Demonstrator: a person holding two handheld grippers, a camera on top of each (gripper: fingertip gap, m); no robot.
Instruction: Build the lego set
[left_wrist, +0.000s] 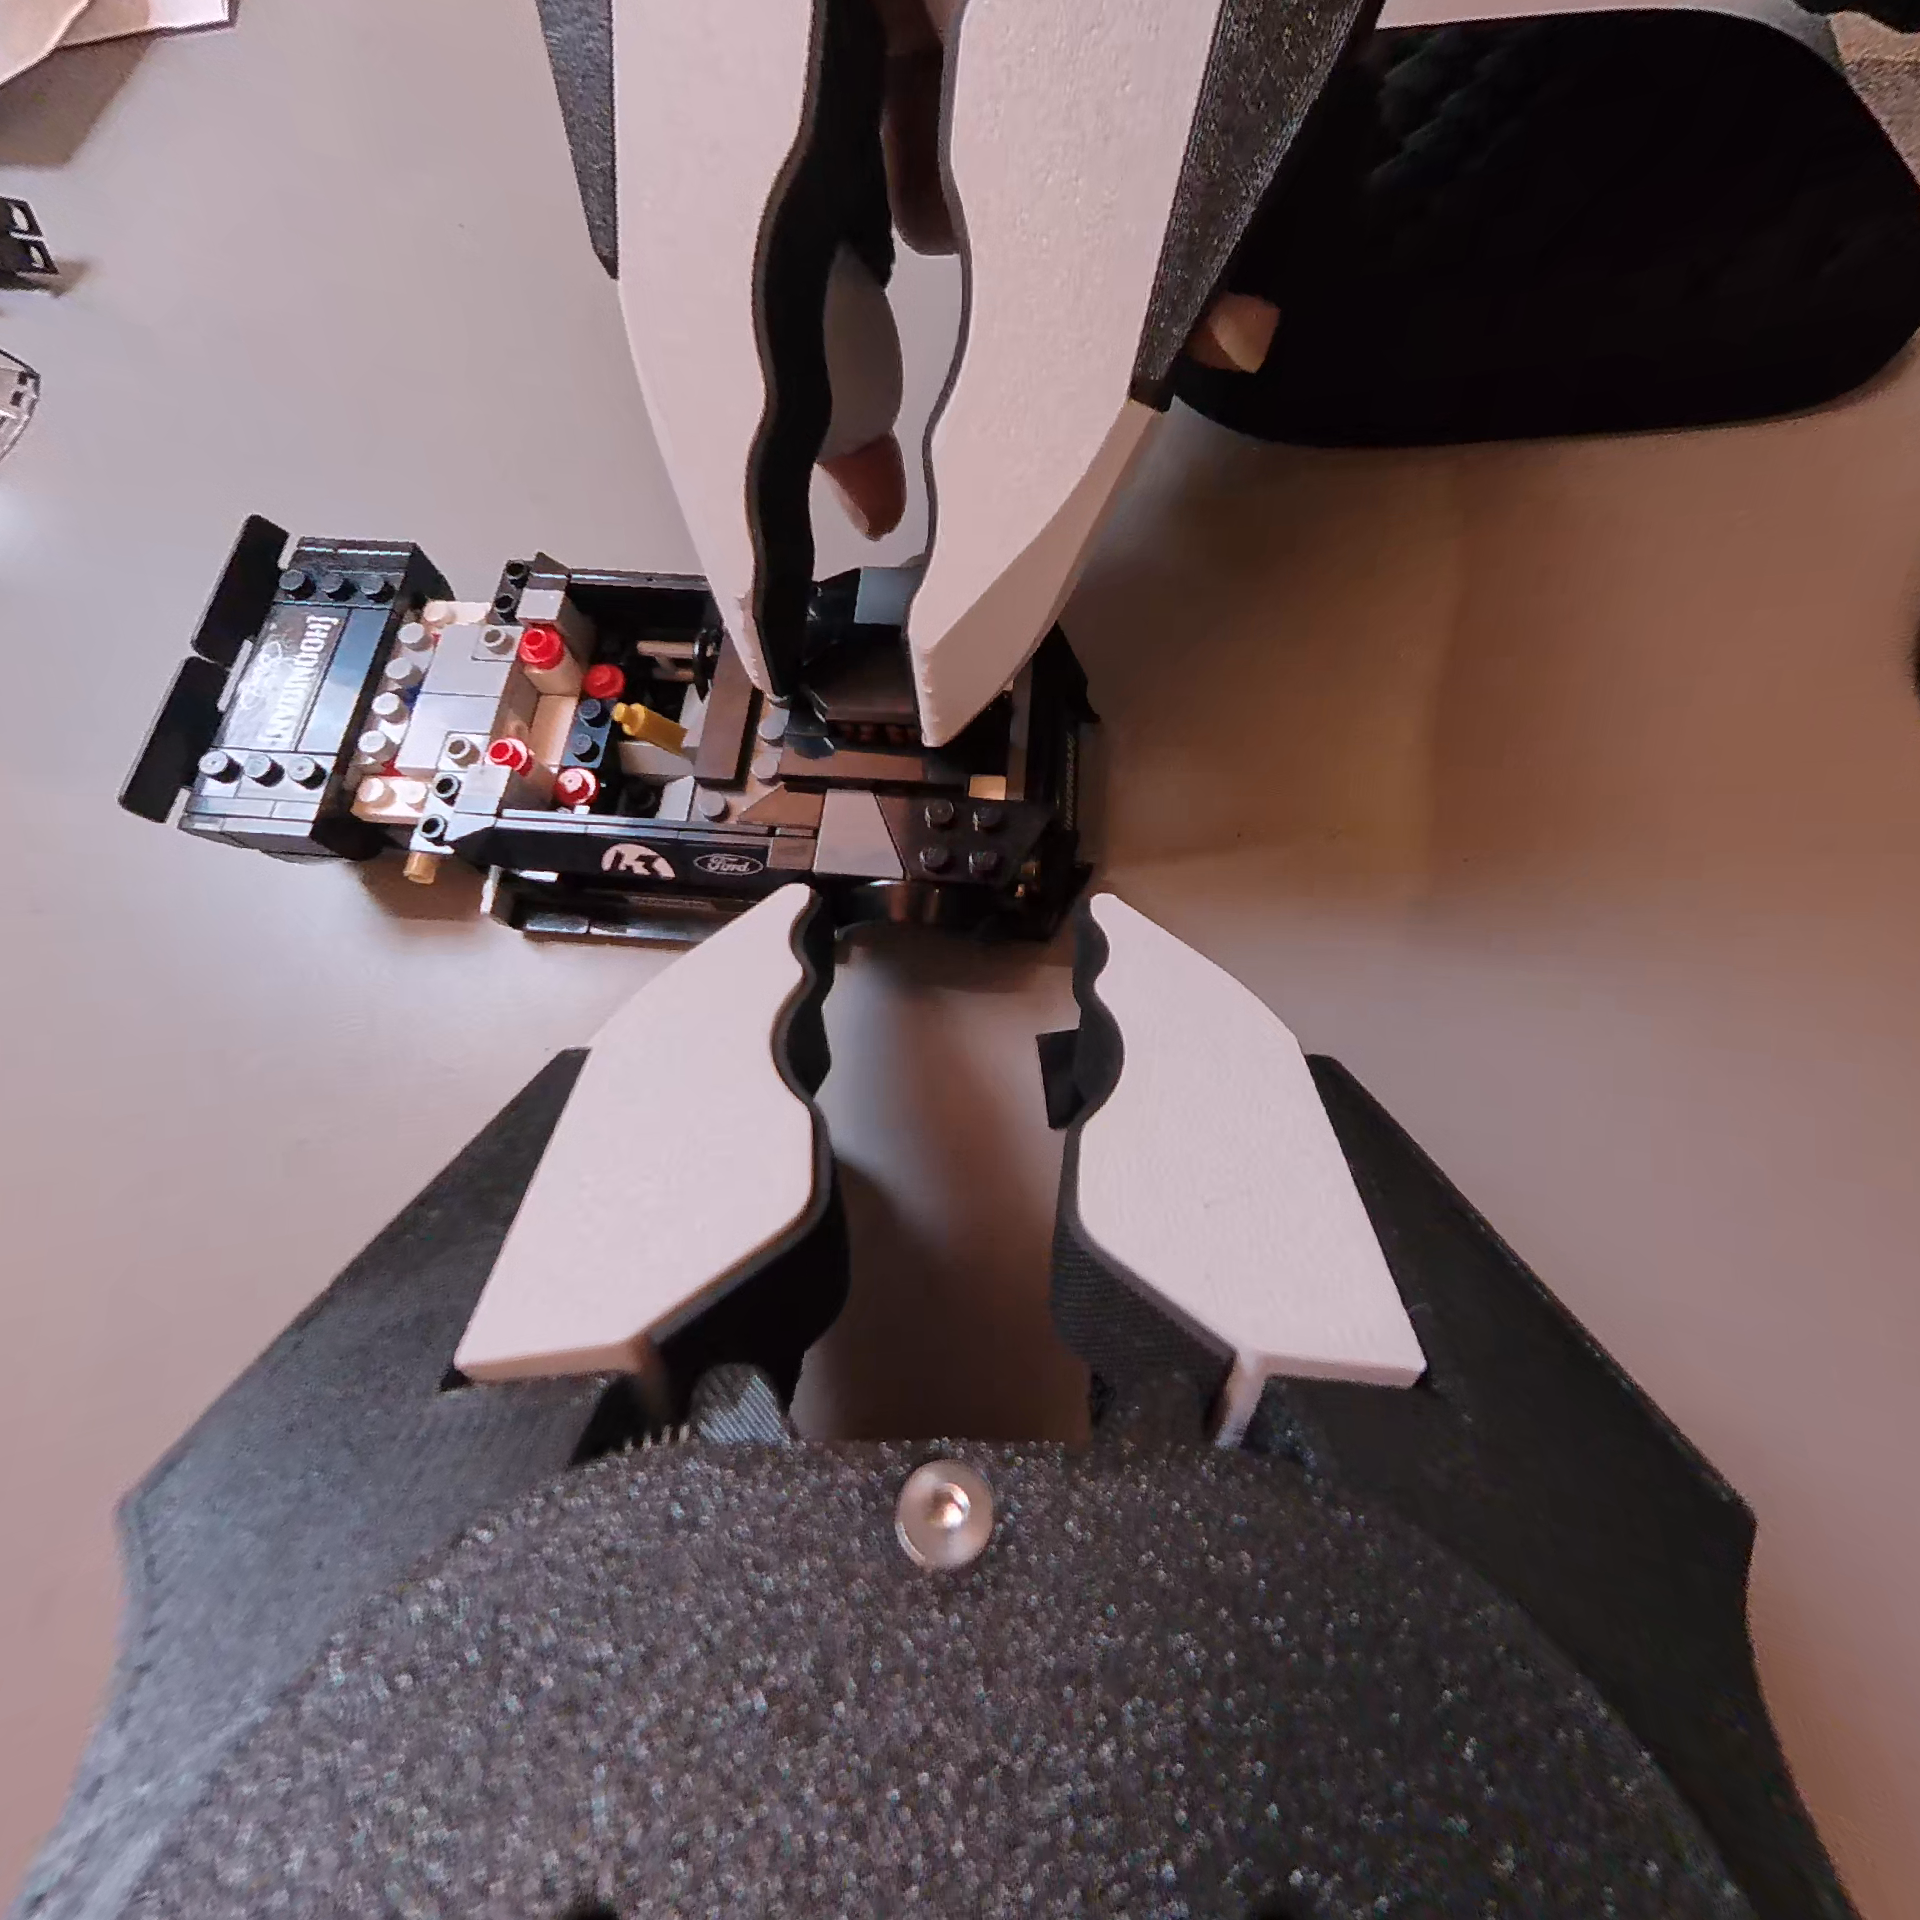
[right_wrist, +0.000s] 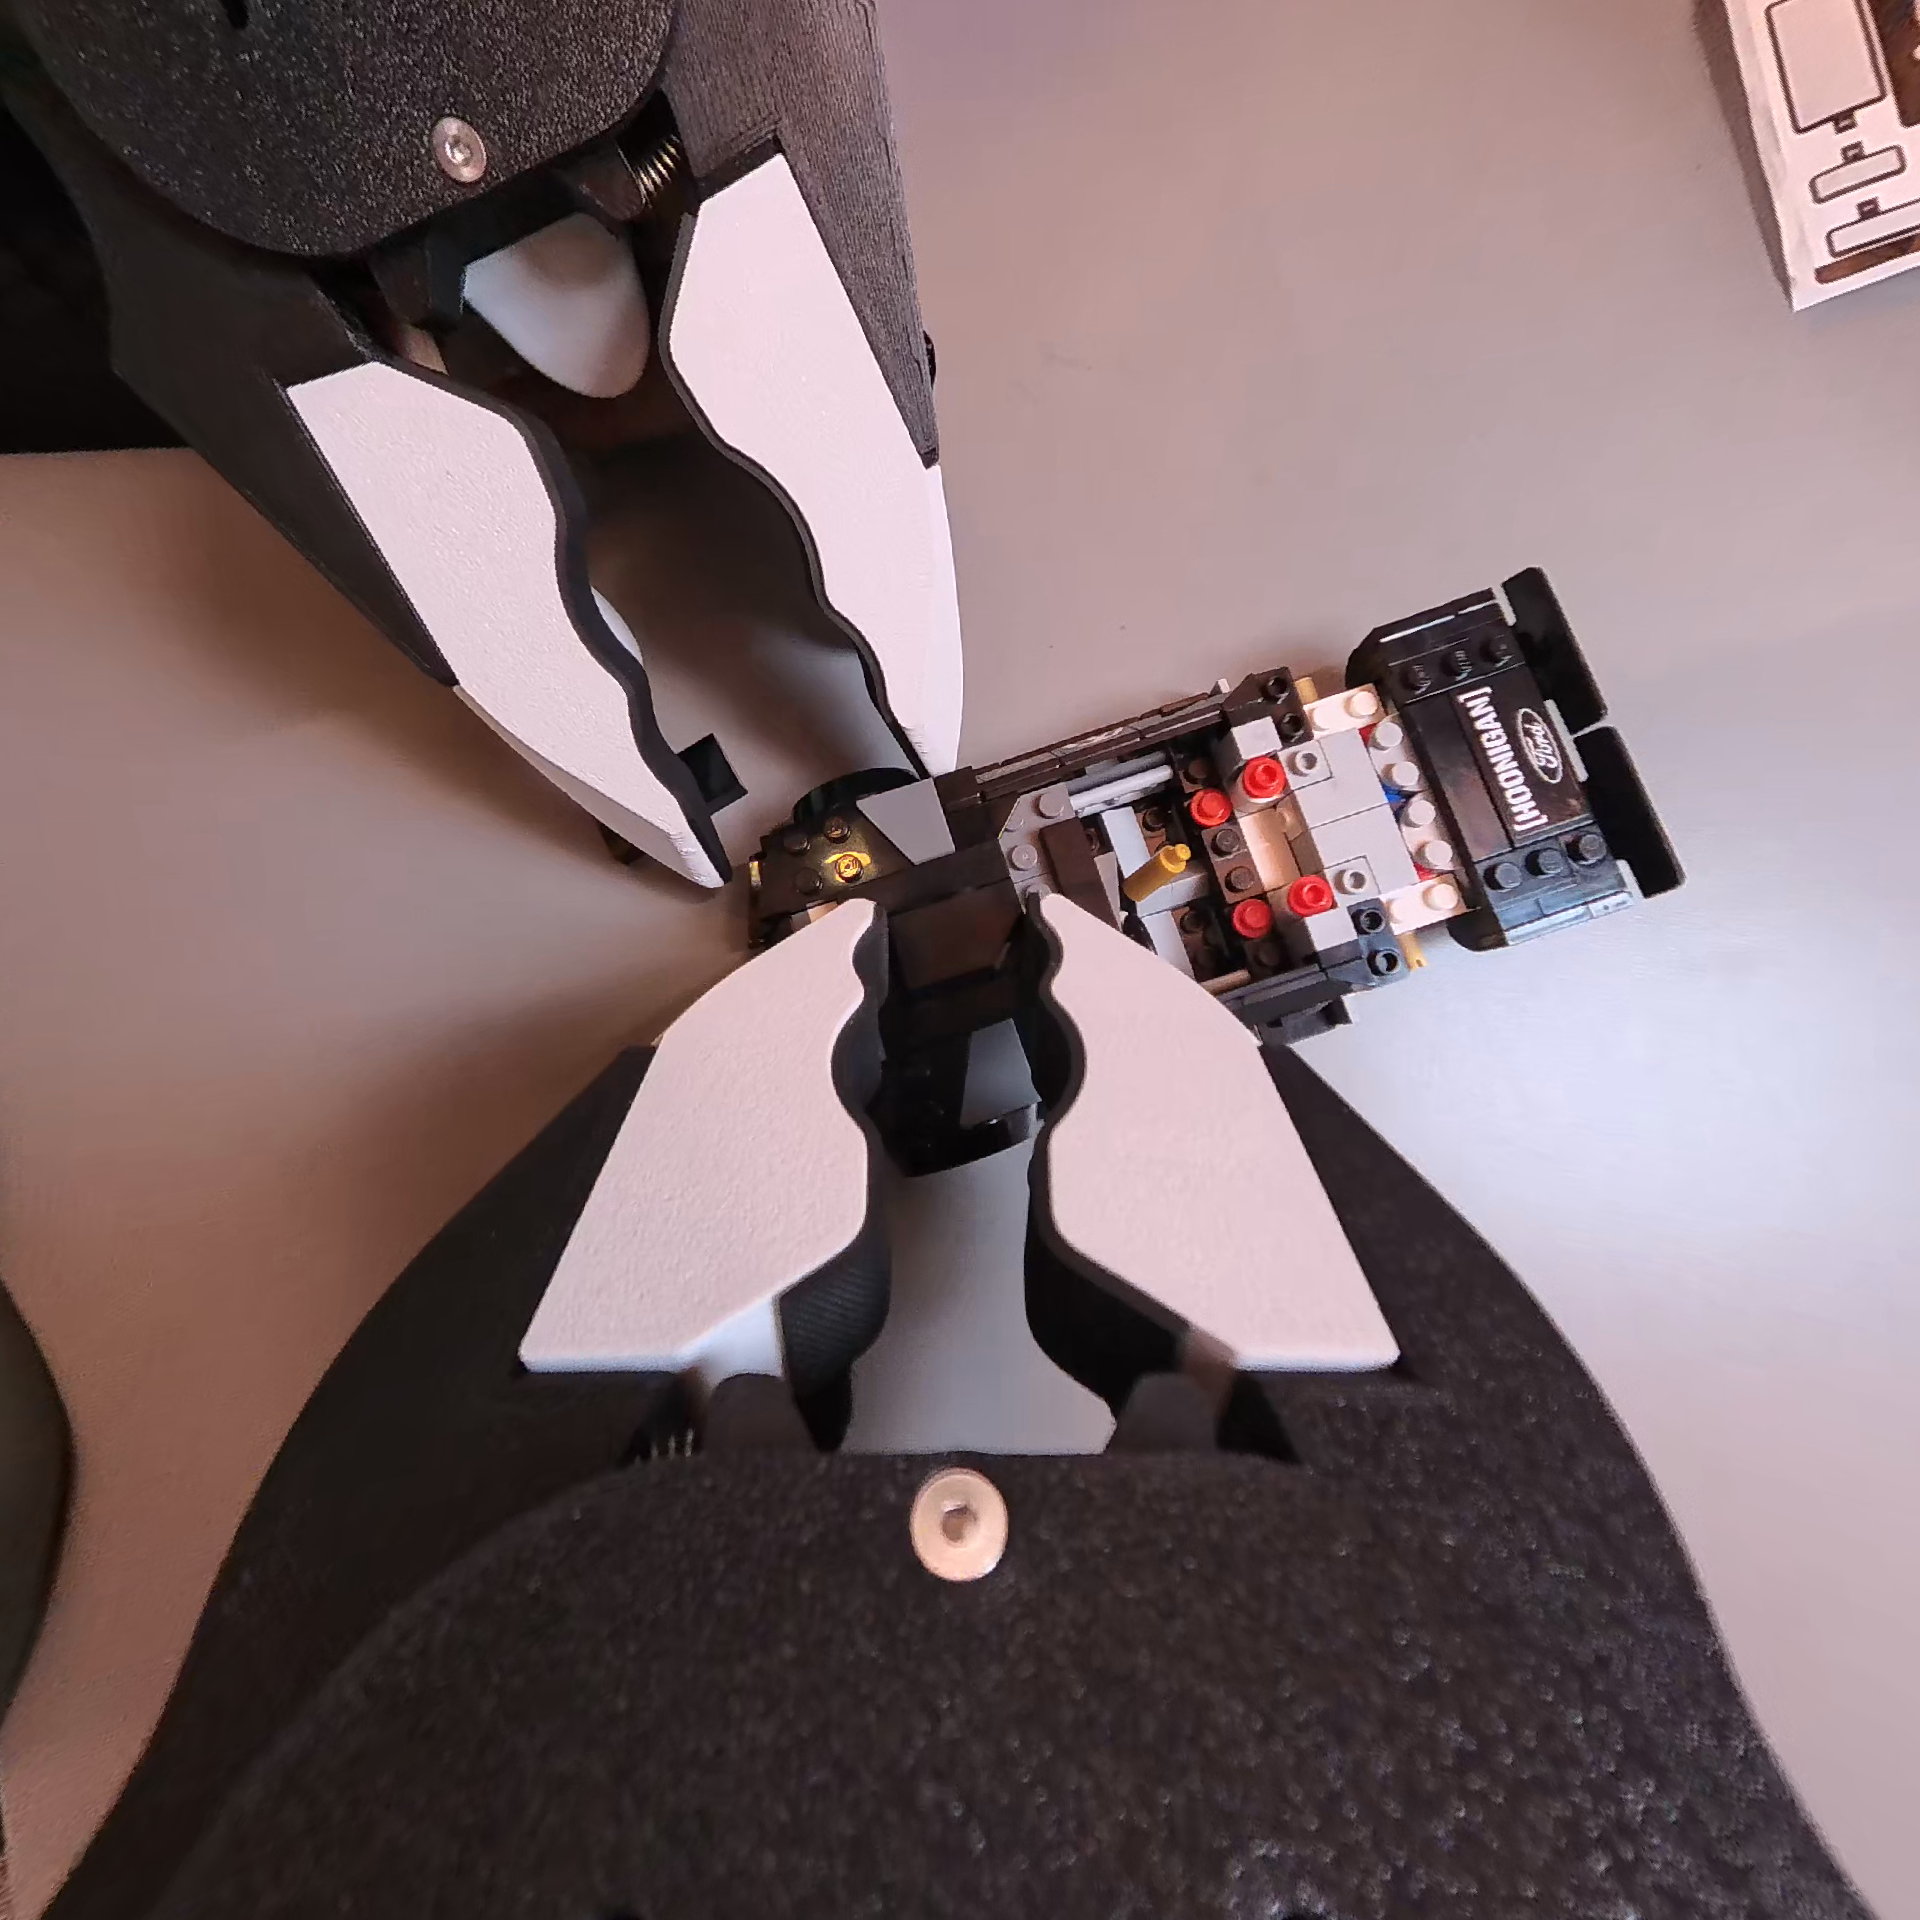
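A black lego car (left_wrist: 468, 707) with grey, white and red bricks in its open middle lies on the grey table (left_wrist: 312, 1091); it also shows in the right wrist view (right_wrist: 1351, 831). My left gripper (left_wrist: 951, 909) has one jaw on each side of the car's front end and touches it, as the right wrist view (right_wrist: 821, 816) also shows. My right gripper (right_wrist: 956, 909) comes down on the hood and is shut on a black lego piece (right_wrist: 951, 940). From the left wrist view the right gripper (left_wrist: 857, 712) hides part of that piece (left_wrist: 868, 675).
An instruction booklet (right_wrist: 1829, 145) lies at the far right. Small black parts (left_wrist: 26, 239), a clear part (left_wrist: 16, 405) and some paper (left_wrist: 104, 31) lie at the far left. A person's dark clothing (left_wrist: 1558, 208) is behind the right gripper. The grippers are tip to tip, or close to it.
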